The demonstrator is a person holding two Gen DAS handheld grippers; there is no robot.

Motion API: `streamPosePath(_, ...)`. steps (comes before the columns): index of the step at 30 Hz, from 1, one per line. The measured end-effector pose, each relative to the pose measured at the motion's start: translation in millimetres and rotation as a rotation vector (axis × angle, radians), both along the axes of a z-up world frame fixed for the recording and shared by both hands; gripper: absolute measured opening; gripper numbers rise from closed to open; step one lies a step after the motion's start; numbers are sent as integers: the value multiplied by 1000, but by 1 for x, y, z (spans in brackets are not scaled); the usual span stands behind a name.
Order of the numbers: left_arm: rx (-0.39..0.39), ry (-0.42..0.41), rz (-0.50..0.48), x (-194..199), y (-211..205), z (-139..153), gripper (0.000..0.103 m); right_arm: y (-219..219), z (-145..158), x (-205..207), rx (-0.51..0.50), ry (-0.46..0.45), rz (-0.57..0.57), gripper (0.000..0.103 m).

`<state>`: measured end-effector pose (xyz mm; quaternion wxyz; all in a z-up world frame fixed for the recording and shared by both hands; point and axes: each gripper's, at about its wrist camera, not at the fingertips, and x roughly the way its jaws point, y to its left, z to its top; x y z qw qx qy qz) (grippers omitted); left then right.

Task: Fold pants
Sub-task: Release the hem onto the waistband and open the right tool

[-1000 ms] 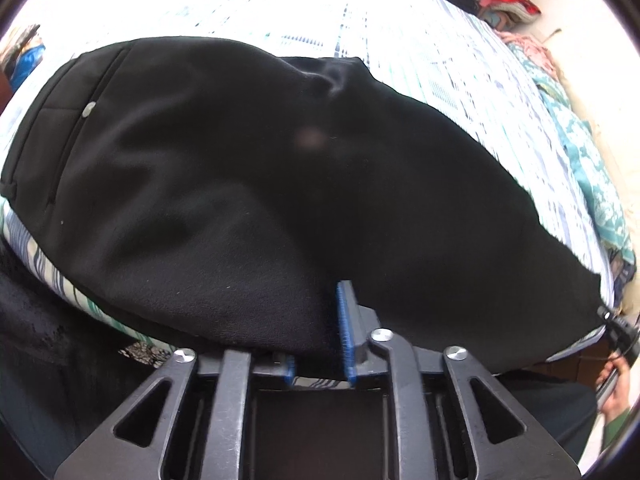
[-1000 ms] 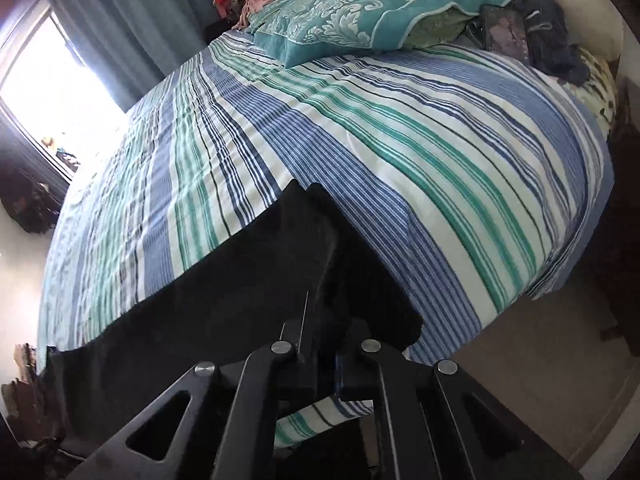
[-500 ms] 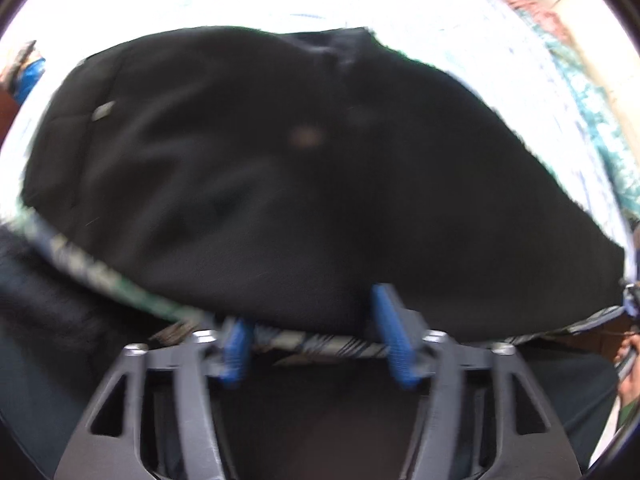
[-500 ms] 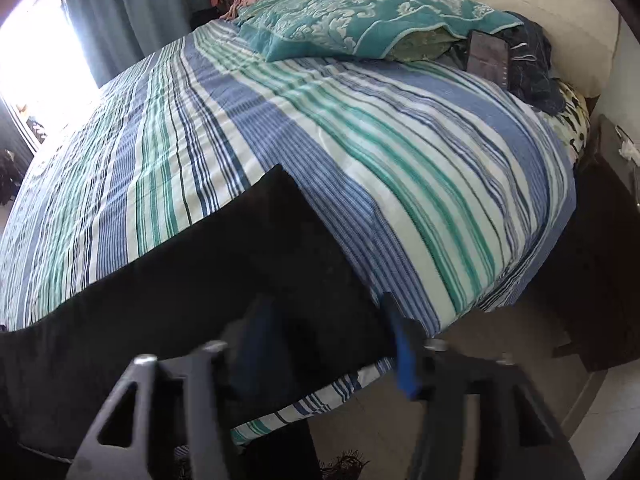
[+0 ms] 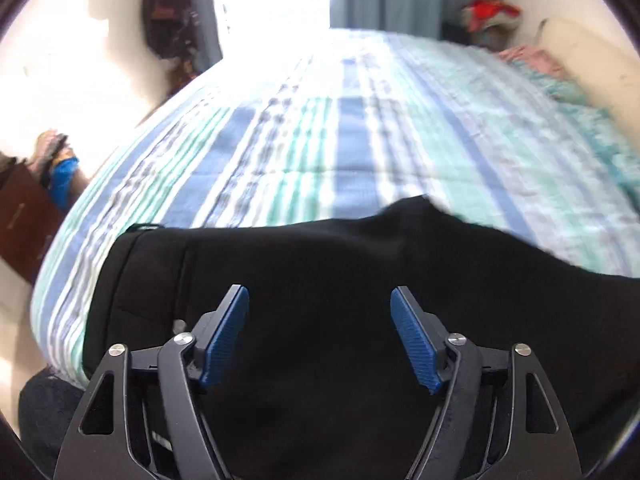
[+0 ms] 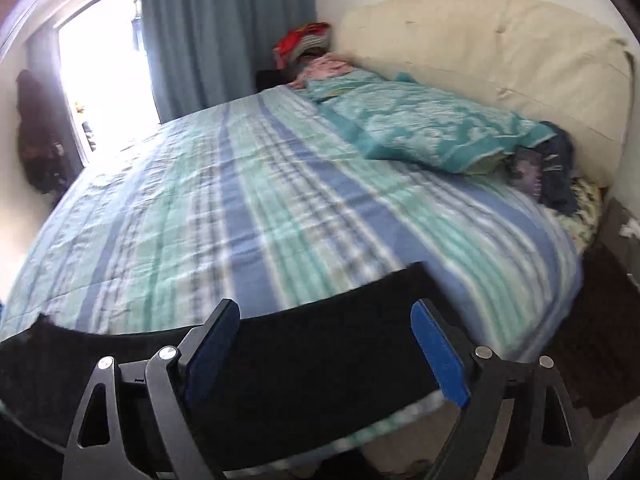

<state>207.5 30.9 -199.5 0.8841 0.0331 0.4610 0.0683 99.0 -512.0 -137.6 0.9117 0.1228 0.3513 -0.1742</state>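
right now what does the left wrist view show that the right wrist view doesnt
Only the left wrist view: the left gripper, jaws closing slightly with nothing pinched between them, above the wide end of the black pants, and a brown cabinet at the left edge.

Only the right wrist view: the right gripper, open and empty, the narrow end of the pants near the bed's edge, and a dark nightstand.

Both: the striped bedspread, teal pillow, cream headboard, blue curtain, bright window.

black pants (image 5: 340, 280) lie flat along the near edge of the striped bed (image 5: 320, 140), waistband end at the left in the left wrist view, one long dark band (image 6: 320, 344).
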Motion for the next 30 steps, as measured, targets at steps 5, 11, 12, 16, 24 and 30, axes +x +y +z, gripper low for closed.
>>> streamPosePath(5,-70,71,143,8,38,-22,55,108,-46,38,131,21,188,87)
streamPosePath(11,-114,-2,49,-26,24,8,87,154,-117,59,159,177,254,87)
streamPosePath(12,-118,-9,22,-29,20,8,87,155,-122,58,144,187,260,88)
streamPosePath(16,-82,-38,-96,-34,-21,13,87,155,-118,53,100,174,272,88)
streamPosePath(24,-1,45,-109,-26,-32,-28,91,152,-102,41,58,105,266,88)
streamPosePath(30,-22,40,-95,-27,-23,-37,101,149,-122,46,65,170,265,93)
